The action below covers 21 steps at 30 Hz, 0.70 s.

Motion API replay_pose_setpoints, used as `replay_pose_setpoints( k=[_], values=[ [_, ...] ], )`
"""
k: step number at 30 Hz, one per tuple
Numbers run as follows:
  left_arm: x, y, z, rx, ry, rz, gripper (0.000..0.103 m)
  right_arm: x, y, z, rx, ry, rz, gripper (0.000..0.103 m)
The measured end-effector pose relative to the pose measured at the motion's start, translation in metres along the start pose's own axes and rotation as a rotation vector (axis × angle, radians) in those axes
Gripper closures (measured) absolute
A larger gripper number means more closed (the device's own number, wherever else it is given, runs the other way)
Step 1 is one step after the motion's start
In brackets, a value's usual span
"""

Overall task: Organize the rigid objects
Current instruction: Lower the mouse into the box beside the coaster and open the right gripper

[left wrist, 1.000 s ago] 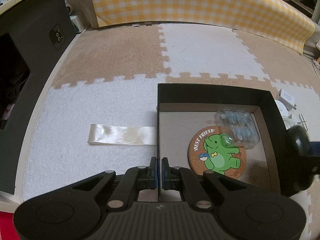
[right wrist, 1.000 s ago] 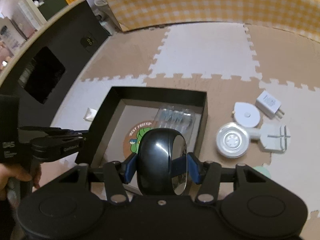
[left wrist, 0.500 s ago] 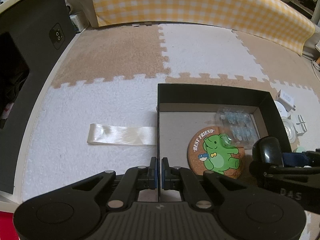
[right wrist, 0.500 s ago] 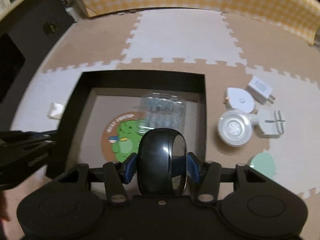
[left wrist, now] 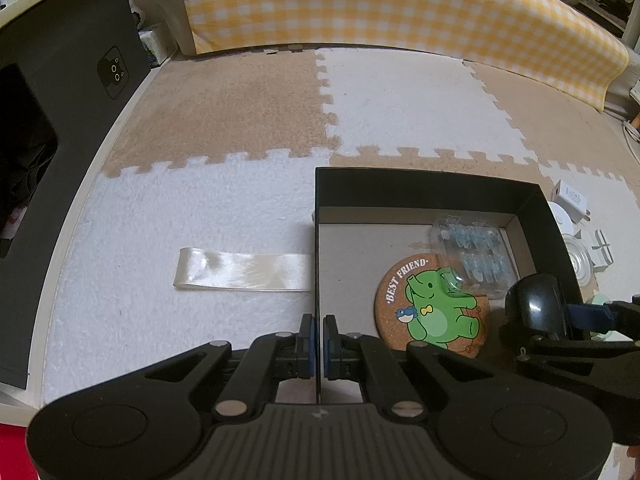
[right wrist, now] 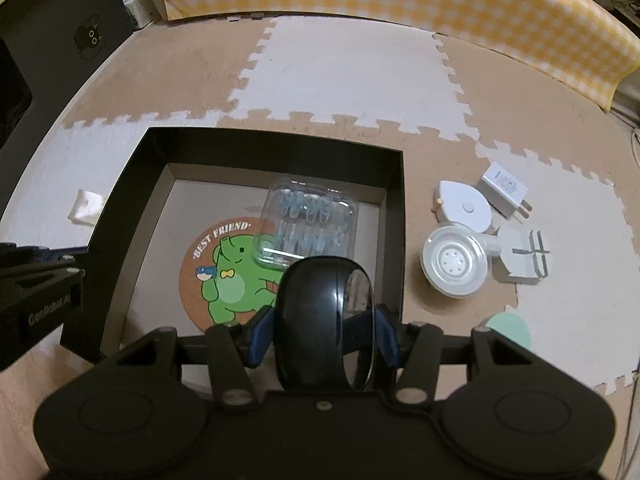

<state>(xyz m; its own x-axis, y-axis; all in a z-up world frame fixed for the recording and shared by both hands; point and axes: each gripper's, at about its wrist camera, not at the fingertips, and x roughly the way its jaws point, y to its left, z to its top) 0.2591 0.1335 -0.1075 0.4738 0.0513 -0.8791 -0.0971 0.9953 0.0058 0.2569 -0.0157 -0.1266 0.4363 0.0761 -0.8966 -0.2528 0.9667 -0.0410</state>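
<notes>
A black open box (left wrist: 420, 186) (right wrist: 272, 148) lies on the foam mat. Inside lie a cork coaster with a green elephant (left wrist: 434, 306) (right wrist: 228, 268) and a clear plastic case of blue pieces (left wrist: 472, 254) (right wrist: 310, 220). My left gripper (left wrist: 319, 346) is shut on the box's left wall, also seen in the right wrist view (right wrist: 76, 264). My right gripper (right wrist: 326, 326) is shut on a glossy black rounded object (right wrist: 326, 320) (left wrist: 534, 308), held over the box's near right corner.
Right of the box lie a white charger (right wrist: 506, 190), a white oval device (right wrist: 464, 204), a round white disc part (right wrist: 454, 262) with a white holder (right wrist: 522, 258), and a mint green disc (right wrist: 510, 328). A cream ribbon (left wrist: 244, 270) lies left. A yellow checked cushion (left wrist: 380, 8) bounds the back.
My right gripper has carried the black object leftward and in over the box's right side. The left gripper has stayed clamped on the box wall.
</notes>
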Motion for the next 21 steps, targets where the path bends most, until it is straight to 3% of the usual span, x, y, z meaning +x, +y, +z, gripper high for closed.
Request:
replay_pose_setpoints(
  k=[21],
  values=[
    [-0.0002, 0.0001, -0.0002, 0.001, -0.001, -0.001, 0.099, -0.0054, -0.0021, -0.0063, 0.008, 0.022, 0.032, 0.044]
  ],
)
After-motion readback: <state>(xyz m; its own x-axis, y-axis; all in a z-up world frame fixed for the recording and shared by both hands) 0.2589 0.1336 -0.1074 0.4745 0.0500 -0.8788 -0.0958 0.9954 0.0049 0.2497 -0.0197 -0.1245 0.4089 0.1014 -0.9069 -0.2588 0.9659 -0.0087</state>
